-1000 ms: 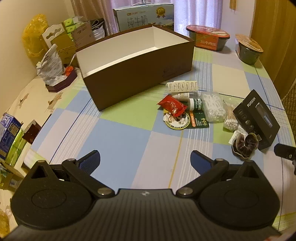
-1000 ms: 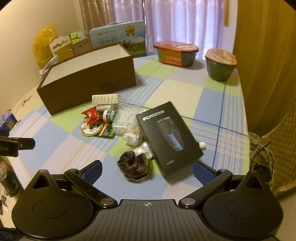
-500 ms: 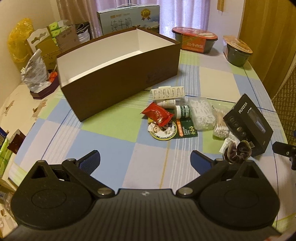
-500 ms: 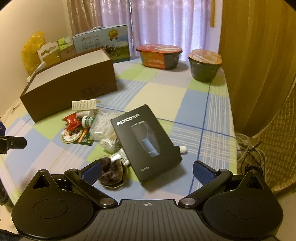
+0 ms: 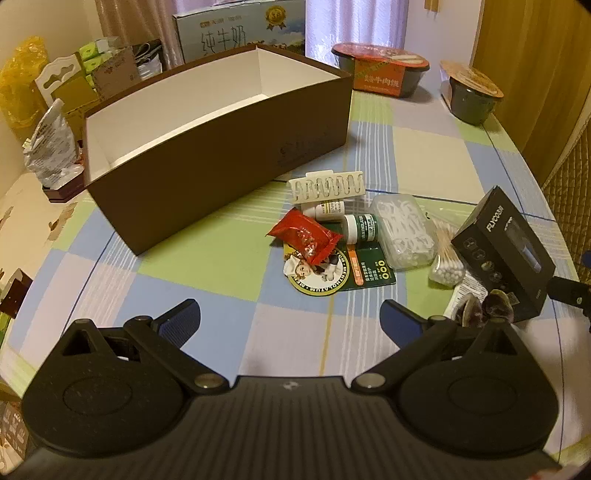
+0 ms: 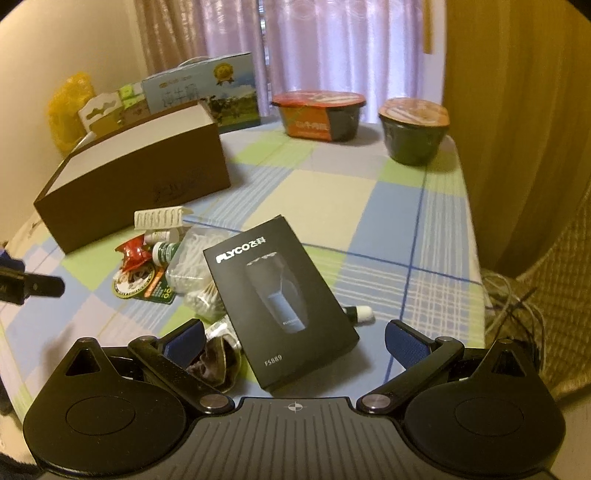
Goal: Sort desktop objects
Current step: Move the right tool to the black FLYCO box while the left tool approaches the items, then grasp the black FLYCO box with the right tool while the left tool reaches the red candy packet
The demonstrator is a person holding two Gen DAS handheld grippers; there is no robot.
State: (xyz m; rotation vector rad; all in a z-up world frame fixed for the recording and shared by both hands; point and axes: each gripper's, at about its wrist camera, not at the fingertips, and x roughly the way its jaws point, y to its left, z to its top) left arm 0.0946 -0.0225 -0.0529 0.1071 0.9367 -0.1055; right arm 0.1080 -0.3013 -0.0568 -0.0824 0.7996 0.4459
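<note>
An empty brown box (image 5: 221,177) (image 6: 140,177) with white inside stands on the checked tablecloth. In front of it lies a pile: a red sachet (image 5: 303,236), a white comb-like strip (image 5: 327,185), small bottles (image 5: 360,227), a clear case of floss picks (image 5: 404,230), cotton swabs (image 5: 447,264), a green card (image 5: 369,271). A black shaver box (image 6: 280,299) (image 5: 504,251) lies flat, a brown scrunchie (image 6: 216,363) beside it. My left gripper (image 5: 290,321) is open over bare cloth near the pile. My right gripper (image 6: 295,338) is open, straddling the shaver box's near end.
Two instant noodle bowls (image 6: 319,114) (image 6: 413,129) and a milk carton (image 5: 240,31) stand at the table's far side. Bags and cartons (image 5: 55,110) crowd the left. The table's right edge (image 6: 476,258) drops to a wicker chair and cables.
Both grippers moved forward toward the table. The pile grew larger in the left view, and the shaver box came between the right gripper's fingers.
</note>
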